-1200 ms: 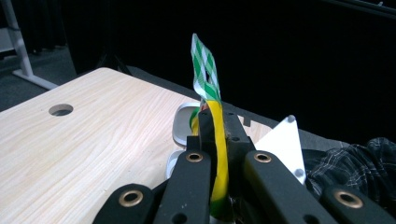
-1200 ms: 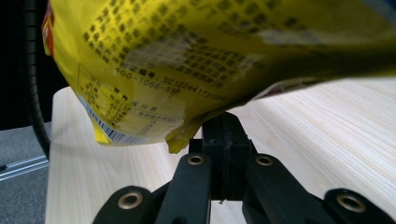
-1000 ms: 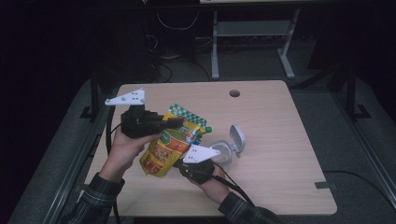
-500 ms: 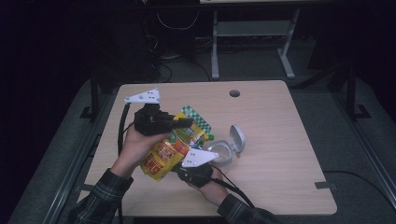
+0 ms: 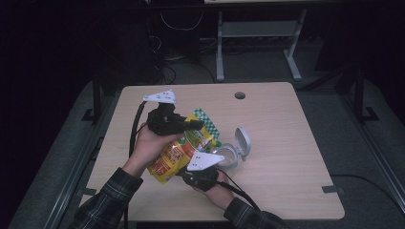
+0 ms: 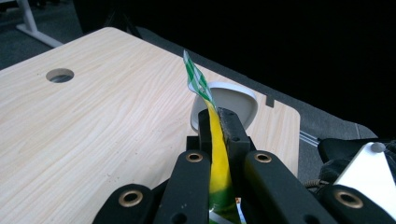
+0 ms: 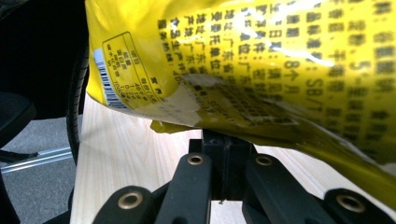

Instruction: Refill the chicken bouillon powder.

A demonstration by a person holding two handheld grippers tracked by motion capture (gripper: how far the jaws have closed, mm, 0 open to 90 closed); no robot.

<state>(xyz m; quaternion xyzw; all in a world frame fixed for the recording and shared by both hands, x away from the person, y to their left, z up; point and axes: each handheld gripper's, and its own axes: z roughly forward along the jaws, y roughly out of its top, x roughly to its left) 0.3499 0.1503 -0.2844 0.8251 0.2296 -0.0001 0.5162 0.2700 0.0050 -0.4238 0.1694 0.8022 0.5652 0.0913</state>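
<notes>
Table: bare light wood with a round cable hole at the far side.
Snack bag: lifted above the table's near left half and tilted, seemingly held from two sides to tear or open it.
Container: silvery, lid flipped open, just right of the bag, likely waiting for the contents.
Left gripper: jaws clamped on the bag's top edge, hand raised, pointing right.
Right gripper: jaws closed under the bag's lower edge; a pinch is likely, though the view is tight.

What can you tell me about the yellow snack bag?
The yellow snack bag looks like shiny, crinkly plastic, with orange food pictures, a green-checked top strip and small black print with a barcode on its back. It is held tilted above the table. The left gripper pinches its upper edge; the right gripper pinches its lower edge.
</notes>
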